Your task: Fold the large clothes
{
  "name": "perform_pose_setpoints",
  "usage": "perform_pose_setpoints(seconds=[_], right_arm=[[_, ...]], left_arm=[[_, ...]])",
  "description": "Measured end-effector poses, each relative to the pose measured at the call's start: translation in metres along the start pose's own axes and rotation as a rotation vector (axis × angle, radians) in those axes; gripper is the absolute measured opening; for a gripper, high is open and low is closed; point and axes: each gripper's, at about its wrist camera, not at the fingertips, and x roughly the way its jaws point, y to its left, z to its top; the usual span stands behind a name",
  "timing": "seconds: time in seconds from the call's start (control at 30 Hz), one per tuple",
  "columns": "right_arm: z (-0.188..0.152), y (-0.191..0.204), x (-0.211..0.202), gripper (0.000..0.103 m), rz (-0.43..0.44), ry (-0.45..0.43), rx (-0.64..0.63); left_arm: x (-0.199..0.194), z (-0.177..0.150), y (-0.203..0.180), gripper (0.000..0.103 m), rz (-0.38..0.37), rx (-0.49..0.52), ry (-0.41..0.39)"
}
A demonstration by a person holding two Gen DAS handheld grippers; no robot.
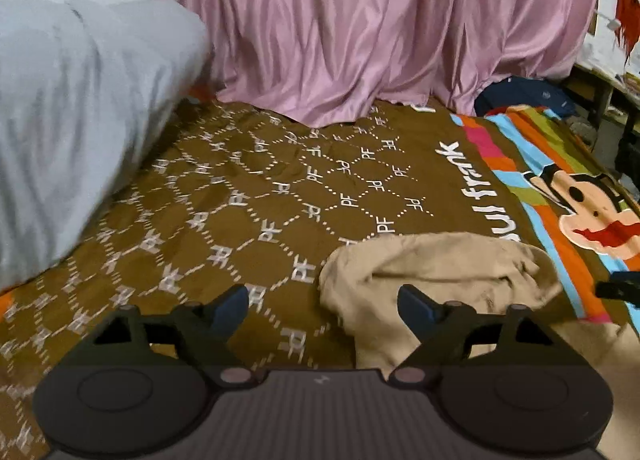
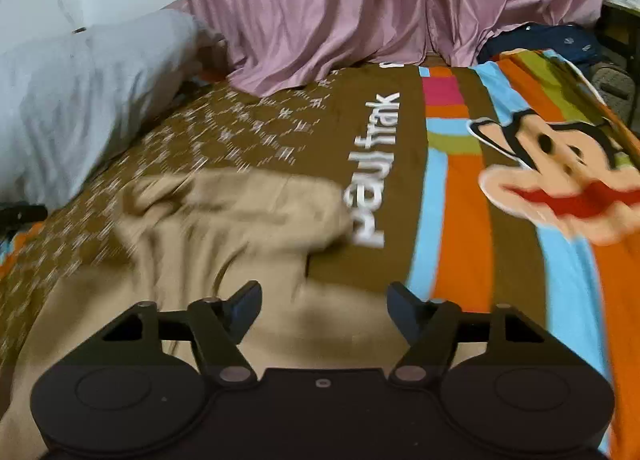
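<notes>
Both-handed, nothing is gripped: the left gripper (image 1: 323, 302) and right gripper (image 2: 324, 300) fingers are spread. Just ahead of them, a beige garment (image 1: 432, 272) is seen crumpled on the bed (image 1: 240, 195).

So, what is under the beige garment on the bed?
The beige garment lies on the brown patterned bedsheet, next to the white lettering. The sheet shows around it, but the covered part of it and anything hidden beneath cannot be seen.

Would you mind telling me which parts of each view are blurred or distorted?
Left wrist view: grey pillow and near sheet pattern smeared, beige garment fairly sharp. Right wrist view: garment and cartoon monkey print streaked. Both views: fisheye bending, dark corners.
</notes>
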Motion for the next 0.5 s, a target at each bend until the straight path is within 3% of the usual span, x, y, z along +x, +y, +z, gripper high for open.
perform_pose_setpoints(seconds=[0.07,0.17,0.2,0.27,0.3,0.33,0.4,0.5], right_arm=[[0.020,-0.002,0.040,0.065,-0.015,0.008,0.025],[0.035,-0.006,0.086,0.062,-0.019,0.027,0.065],[0.038,-0.007,0.101,0.062,-0.017,0.047,0.072],[0.038,-0.007,0.119,0.048,-0.019,0.081,0.079],[0.036,-0.006,0.125,0.028,-0.026,0.090,0.077],[0.035,-0.005,0.127,0.014,-0.033,0.088,0.063],[0.031,0.002,0.118,0.005,-0.061,0.031,0.012],[0.021,0.012,0.083,0.004,-0.121,-0.162,-0.095]], left_arm=[[0.027,0.004,-0.005,0.085,0.012,0.032,0.035],[0.060,0.006,-0.008,0.073,0.029,0.072,0.092],[0.068,0.006,-0.007,0.064,0.025,0.072,0.108],[0.078,0.003,-0.003,0.023,0.020,0.048,0.150],[0.081,0.000,-0.001,0.003,0.021,0.028,0.160],[0.078,-0.003,0.001,0.002,0.030,0.016,0.138],[0.063,-0.012,0.000,0.001,0.078,0.029,0.049],[0.038,-0.032,0.011,0.001,0.150,-0.037,-0.052]])
